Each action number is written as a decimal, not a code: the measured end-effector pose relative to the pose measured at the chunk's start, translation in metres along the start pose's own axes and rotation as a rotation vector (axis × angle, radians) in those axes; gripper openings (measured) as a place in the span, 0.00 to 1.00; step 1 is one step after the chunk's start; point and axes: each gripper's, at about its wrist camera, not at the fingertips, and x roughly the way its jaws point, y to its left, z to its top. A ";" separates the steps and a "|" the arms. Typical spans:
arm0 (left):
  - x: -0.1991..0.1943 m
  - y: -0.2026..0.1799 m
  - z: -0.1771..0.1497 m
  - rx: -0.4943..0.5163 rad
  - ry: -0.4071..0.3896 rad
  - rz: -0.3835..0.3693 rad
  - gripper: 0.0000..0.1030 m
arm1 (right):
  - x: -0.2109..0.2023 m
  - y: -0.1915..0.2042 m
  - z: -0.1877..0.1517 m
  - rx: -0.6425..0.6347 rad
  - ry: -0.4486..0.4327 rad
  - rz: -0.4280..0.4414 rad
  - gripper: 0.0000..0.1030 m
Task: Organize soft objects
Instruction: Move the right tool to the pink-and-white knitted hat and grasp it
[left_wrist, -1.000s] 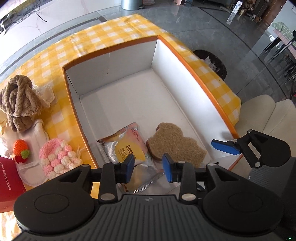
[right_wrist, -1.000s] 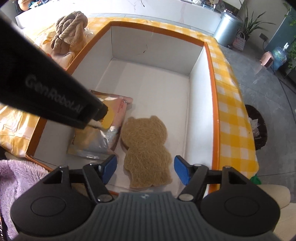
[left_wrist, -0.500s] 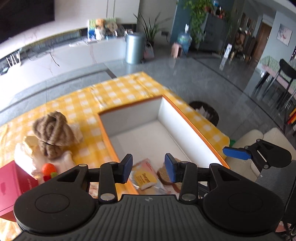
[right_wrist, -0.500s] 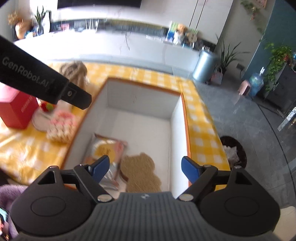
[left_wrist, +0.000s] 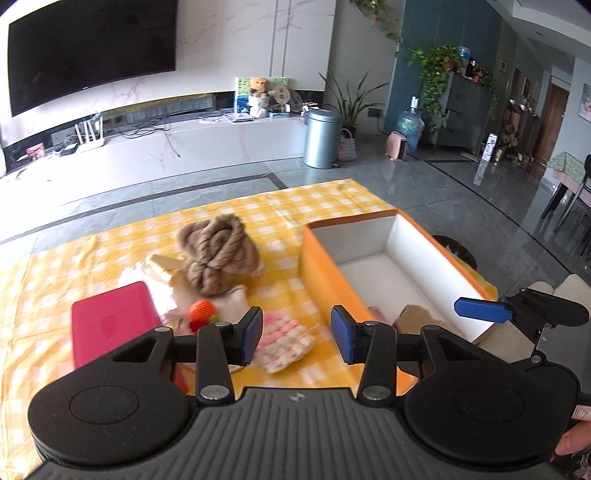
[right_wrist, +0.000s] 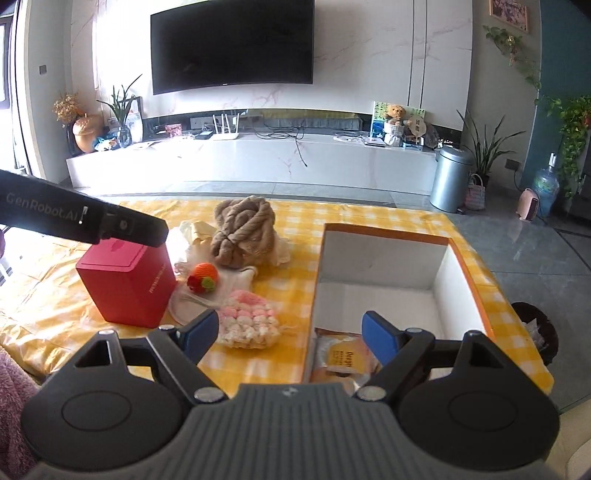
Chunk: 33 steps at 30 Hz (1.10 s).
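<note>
Left gripper hangs empty, jaws apart, over the pink knit on the table; best come straight down and pinch its middle. The box sits right. Right gripper, wide and empty, alone shows the packet already boxed, and the rope knot beyond.

Your right gripper's body hides the near end of the snack packet in the box. The pink knitted piece reads blurred; its shape is indeterminable.
</note>
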 end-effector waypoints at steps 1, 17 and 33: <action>-0.002 0.008 -0.004 -0.008 0.001 0.007 0.49 | 0.003 0.007 0.000 -0.003 0.006 0.011 0.81; -0.002 0.102 -0.044 -0.068 0.029 0.055 0.49 | 0.074 0.084 0.007 -0.093 0.092 0.072 0.81; 0.068 0.119 -0.012 0.014 0.062 0.028 0.49 | 0.184 0.079 0.029 -0.271 0.322 0.075 0.72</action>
